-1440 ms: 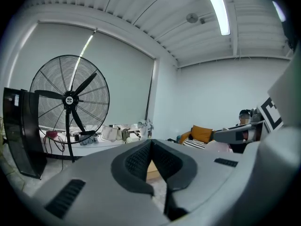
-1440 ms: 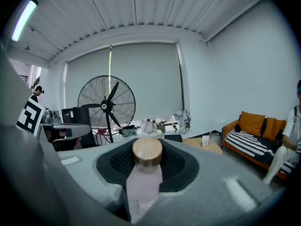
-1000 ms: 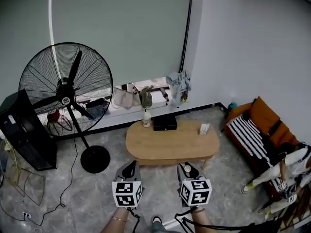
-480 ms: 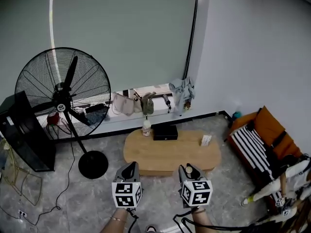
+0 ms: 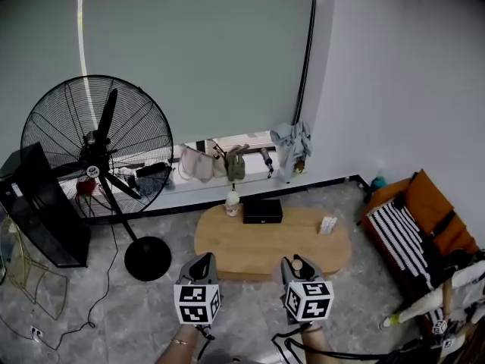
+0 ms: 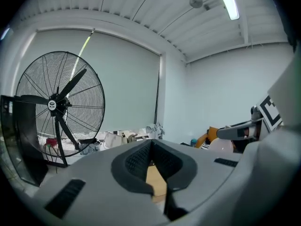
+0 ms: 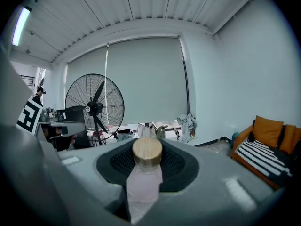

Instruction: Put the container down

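The container (image 7: 145, 180) is a pale pink bottle with a round wooden cap (image 7: 147, 151). My right gripper (image 7: 147, 166) is shut on it, and the bottle stands upright between the pads. In the head view the right gripper (image 5: 293, 267) hovers just short of the near edge of the oval wooden table (image 5: 273, 243), with the cap (image 5: 298, 265) showing at its tip. My left gripper (image 5: 201, 267) is level with it on the left. Its jaws meet at the tip with nothing between them (image 6: 151, 147).
On the table stand a small bottle (image 5: 233, 202), a black box (image 5: 262, 211) and a small white carton (image 5: 327, 225). A big floor fan (image 5: 95, 154) and a black cabinet (image 5: 38, 207) are at the left. An orange striped seat (image 5: 413, 222) is at the right.
Both grippers have moved forward toward the table, which now lies closer in front of them. The bottle stays gripped in the right gripper.
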A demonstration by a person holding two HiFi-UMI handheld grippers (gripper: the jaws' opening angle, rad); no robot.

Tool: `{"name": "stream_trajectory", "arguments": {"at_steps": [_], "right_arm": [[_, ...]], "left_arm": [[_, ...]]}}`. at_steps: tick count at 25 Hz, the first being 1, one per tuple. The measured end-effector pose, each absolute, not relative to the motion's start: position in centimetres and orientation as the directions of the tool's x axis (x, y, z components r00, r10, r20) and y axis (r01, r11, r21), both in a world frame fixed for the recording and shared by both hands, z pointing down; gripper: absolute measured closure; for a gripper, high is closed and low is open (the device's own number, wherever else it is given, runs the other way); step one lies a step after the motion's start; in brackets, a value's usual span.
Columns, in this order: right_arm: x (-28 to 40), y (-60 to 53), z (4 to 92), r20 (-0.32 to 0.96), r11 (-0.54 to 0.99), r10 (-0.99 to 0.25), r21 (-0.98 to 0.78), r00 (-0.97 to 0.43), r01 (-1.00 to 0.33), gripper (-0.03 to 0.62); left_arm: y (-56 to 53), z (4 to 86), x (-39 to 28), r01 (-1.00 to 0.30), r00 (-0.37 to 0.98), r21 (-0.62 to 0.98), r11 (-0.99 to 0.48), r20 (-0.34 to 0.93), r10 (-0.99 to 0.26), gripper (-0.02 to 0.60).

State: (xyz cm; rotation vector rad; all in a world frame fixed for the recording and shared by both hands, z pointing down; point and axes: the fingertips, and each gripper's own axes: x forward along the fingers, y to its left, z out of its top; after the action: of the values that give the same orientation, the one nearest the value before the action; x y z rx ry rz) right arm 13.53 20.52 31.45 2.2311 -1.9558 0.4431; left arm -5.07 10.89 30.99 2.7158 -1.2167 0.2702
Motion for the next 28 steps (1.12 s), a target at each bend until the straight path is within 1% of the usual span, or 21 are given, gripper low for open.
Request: {"name": "stream_trajectory", "arguments": {"at_steps": [8, 13, 28], "right_arm": [[14.3, 17.4, 33.1, 0.339, -0.148, -0.935, -0.110, 0.103, -0.983, 0.470], [15.0, 14.8, 34.0, 0.353, -0.148, -0.930, -0.105, 0.103, -0.983, 0.470], [19.2, 3.6, 31.8, 0.346, -0.162, -0.930, -0.076, 0.126, -0.984, 0.470]], "left_arm": [[7.5, 32.5, -4.6, -0.757, 0.642, 0.065, -0.651, 0.263, -0.720, 0.584], [4.3, 33.6, -3.2, -0.747, 0.654, 0.082, -0.660, 0.272, -0.706, 0.584], [-8.1, 32.4, 2.0, -0.721, 0.685, 0.102, -0.686, 0.260, -0.681, 0.584]]}}
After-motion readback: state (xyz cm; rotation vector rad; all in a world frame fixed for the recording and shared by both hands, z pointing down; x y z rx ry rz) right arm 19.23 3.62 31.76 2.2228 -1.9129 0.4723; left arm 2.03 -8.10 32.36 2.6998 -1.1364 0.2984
